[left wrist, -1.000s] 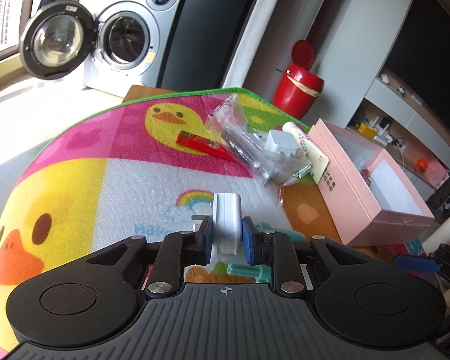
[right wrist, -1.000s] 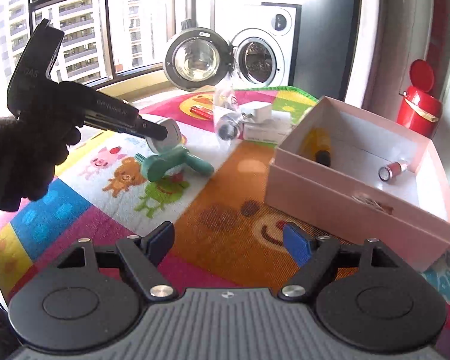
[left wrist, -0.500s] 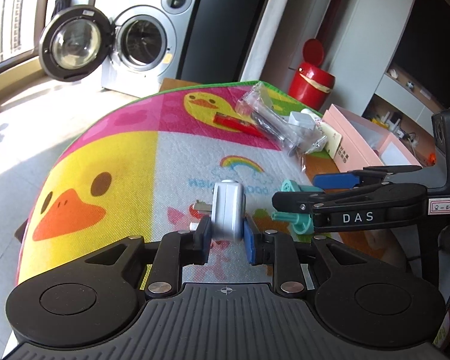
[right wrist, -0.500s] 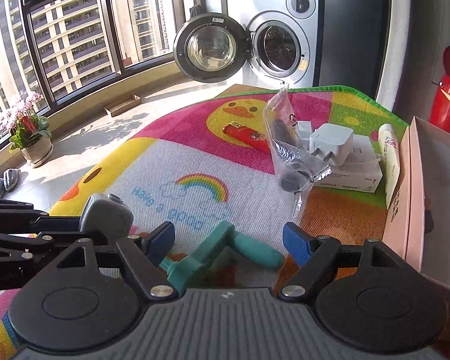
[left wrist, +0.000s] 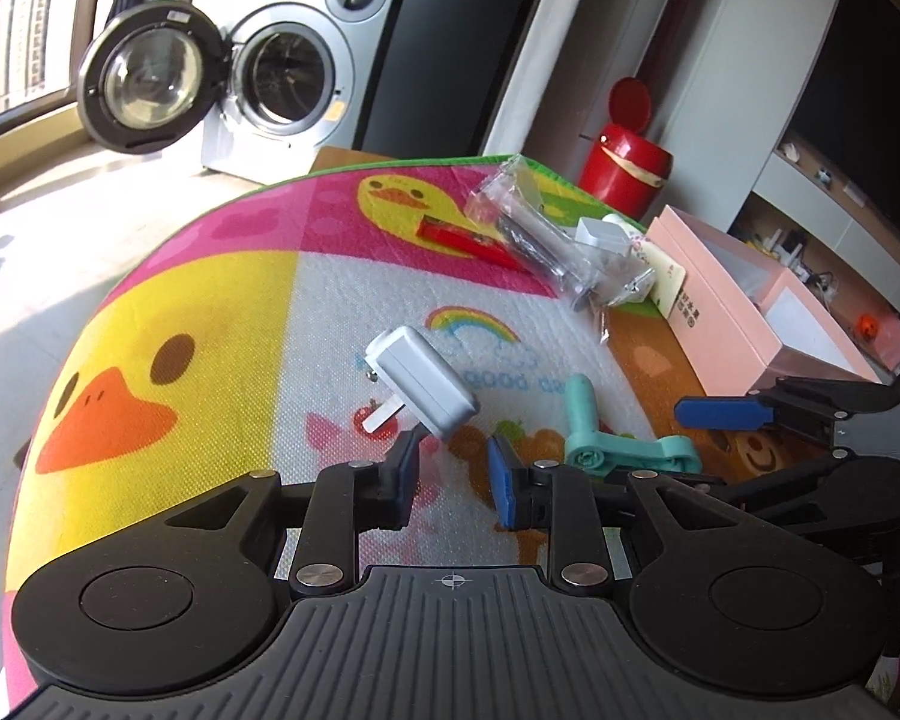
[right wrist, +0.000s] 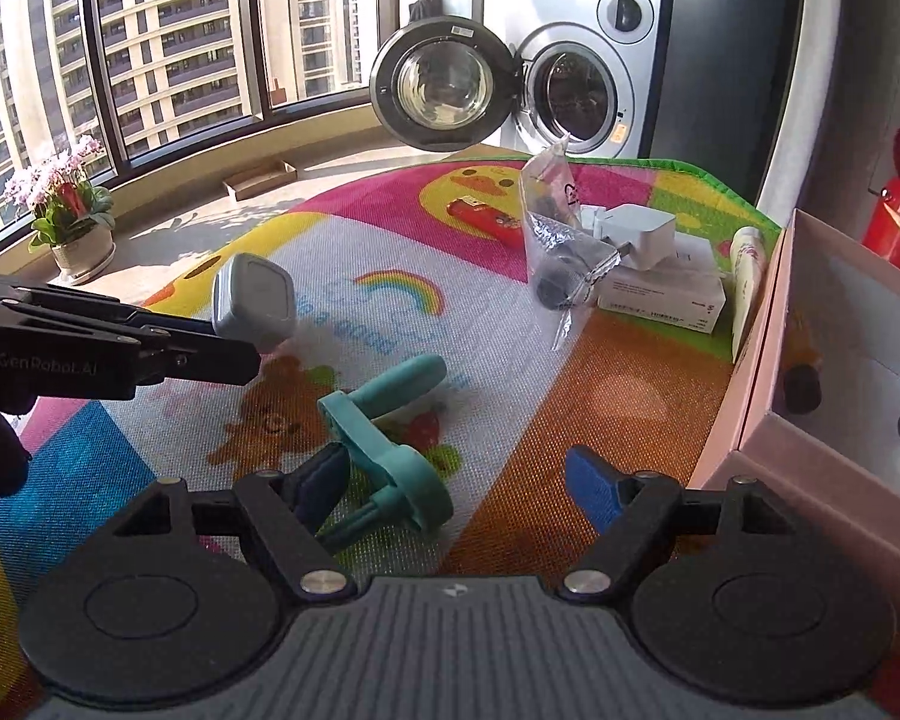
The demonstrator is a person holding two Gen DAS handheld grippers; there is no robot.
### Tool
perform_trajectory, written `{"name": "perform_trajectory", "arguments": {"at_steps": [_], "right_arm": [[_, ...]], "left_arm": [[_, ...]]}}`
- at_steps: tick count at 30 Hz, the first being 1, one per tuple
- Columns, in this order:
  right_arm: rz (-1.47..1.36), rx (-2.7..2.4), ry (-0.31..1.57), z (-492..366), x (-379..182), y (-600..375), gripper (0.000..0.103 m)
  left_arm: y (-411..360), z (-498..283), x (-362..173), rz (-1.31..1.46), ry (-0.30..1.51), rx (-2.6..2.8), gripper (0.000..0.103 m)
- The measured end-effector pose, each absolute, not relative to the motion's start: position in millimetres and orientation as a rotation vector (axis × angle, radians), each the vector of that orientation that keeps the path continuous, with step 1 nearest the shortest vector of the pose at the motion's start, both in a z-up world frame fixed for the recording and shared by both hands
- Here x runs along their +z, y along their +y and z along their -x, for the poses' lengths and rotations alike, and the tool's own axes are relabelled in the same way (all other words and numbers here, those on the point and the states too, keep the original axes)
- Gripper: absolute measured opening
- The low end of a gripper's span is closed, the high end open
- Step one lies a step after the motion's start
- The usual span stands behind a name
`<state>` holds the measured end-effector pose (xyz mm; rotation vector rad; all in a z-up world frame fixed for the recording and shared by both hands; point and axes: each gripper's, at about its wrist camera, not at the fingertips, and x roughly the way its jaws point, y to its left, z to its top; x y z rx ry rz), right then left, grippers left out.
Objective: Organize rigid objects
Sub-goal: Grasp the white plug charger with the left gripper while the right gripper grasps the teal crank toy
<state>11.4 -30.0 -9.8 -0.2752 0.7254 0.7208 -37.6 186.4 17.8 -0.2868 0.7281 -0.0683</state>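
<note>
Grey rounded plastic plug adapter (left wrist: 420, 381) with white prongs lay tilted beyond left gripper (left wrist: 453, 483), jaws parted; right gripper (right wrist: 462, 483) spread wide.

At the top of the right wrist view we see a washing machine (right wrist: 594, 60) with its round door (right wrist: 441, 84) swung open to the left. Tall windows (right wrist: 150, 42) fill the upper left, with apartment blocks (right wrist: 24, 60) outside. A potted plant (right wrist: 69, 213) with pink flowers stands at the left edge, and a flat cardboard tray (right wrist: 261, 179) lies on the sill beyond it. In the left wrist view we find a red bin (left wrist: 627, 165) with its lid up in the upper right, a dark screen (left wrist: 870, 96) further right, and cluttered shelves (left wrist: 810, 240) below it.
</note>
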Motion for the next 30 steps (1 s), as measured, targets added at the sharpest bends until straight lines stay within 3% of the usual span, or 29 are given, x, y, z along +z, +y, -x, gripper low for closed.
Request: {"name": "perform_trajectory", "arguments": {"at_steps": [3, 7, 10, 16, 21, 30], "right_arm": [[0.248, 0.733, 0.734, -10, -10, -27, 0.079], [0.271, 0.734, 0.717, -1, -9, -33, 0.059], [0.305, 0.685, 0.687, 6, -10, -45, 0.059], [0.28, 0.626, 0.67, 15, -16, -74, 0.081], [0.241, 0.617, 0.673, 15, -20, -82, 0.084], [0.221, 0.624, 0.675, 15, -20, -84, 0.087]], "left_arm": [[184, 41, 17, 0.265, 0.729, -0.079, 0.028], [178, 43, 18, 0.259, 0.751, -0.123, 0.029], [174, 46, 21, 0.258, 0.771, -0.158, 0.029], [195, 53, 49, 0.402, 0.659, -0.048, 0.028], [228, 41, 48, 0.634, 0.628, 0.141, 0.028], [214, 13, 37, 0.578, 0.647, 0.169, 0.034]]}}
